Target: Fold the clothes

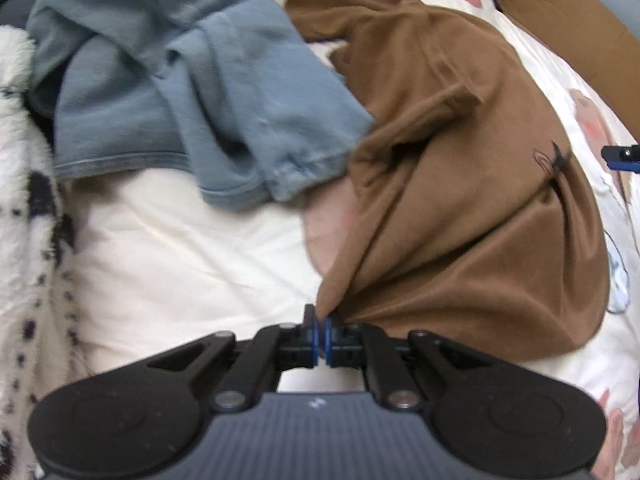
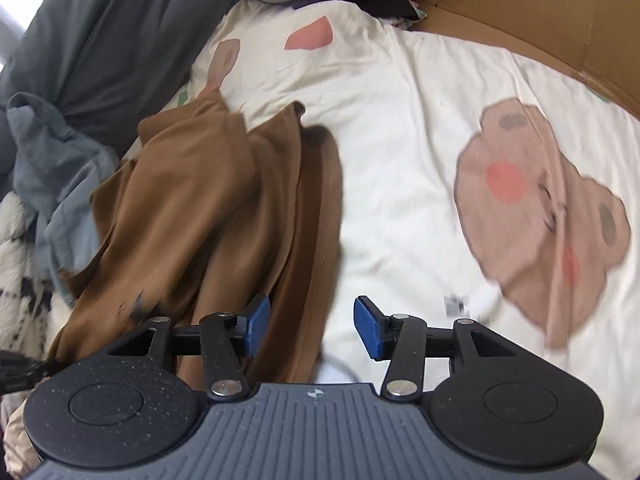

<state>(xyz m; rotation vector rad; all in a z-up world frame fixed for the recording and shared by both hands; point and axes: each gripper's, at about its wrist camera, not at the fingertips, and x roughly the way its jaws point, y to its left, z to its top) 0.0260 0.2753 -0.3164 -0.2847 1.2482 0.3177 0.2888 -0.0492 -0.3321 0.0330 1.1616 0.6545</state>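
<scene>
The brown garment (image 1: pixel 460 200) is a soft knit piece with a small dark motif on its fabric. It lies crumpled in long folds on the cream bear-print bedsheet (image 1: pixel 180 260), one corner drawn up into a taut point. The blue-grey garment (image 1: pixel 180 92) lies bunched on the same bedsheet, touching the brown garment's left edge and partly overlapping it, with stitched hems facing forward.

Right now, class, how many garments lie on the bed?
2: a brown shirt pinched by the left claw, and a blue shirt crumpled beside it, further from the claw. More may be hidden outside the view.
</scene>
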